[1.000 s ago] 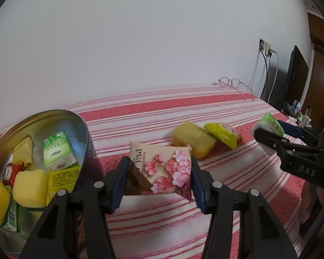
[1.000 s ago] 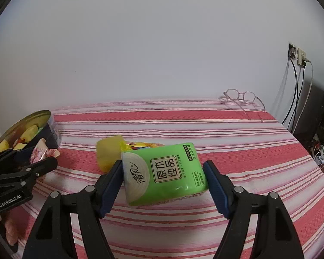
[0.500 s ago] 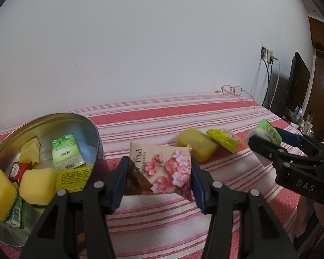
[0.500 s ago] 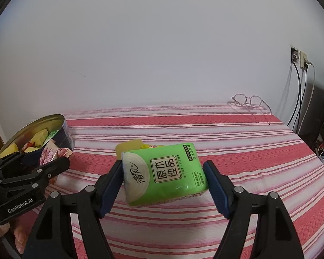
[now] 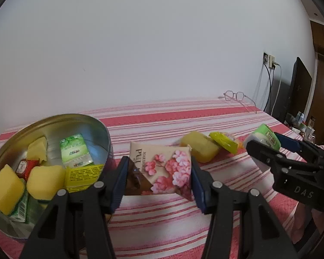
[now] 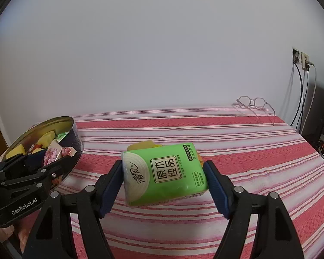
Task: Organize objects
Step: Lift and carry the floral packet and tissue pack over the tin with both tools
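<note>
My left gripper (image 5: pixel 158 183) is shut on a beige packet with pink flowers (image 5: pixel 162 170), held above the striped cloth just right of the round metal tin (image 5: pixel 97 125). The tin holds yellow sponges (image 5: pixel 45 181), a green tea packet (image 5: pixel 74 151) and small sachets. My right gripper (image 6: pixel 164 185) is shut on a green tissue pack (image 6: pixel 164 179), held above the cloth; it also shows in the left wrist view (image 5: pixel 263 138). A yellow sponge (image 5: pixel 199 149) and a yellow-green packet (image 5: pixel 224 143) lie on the cloth between the grippers.
The table has a red and white striped cloth (image 6: pixel 226 142) against a white wall. Eyeglasses (image 6: pixel 252 104) lie at the far right. Wall sockets with cables (image 6: pixel 302 60) and a dark monitor (image 5: pixel 300 86) stand beyond the right edge.
The left gripper with the flower packet has moved closer to the tin, which now shows more fully. The right gripper with the tissue pack has shifted left towards the tin.
</note>
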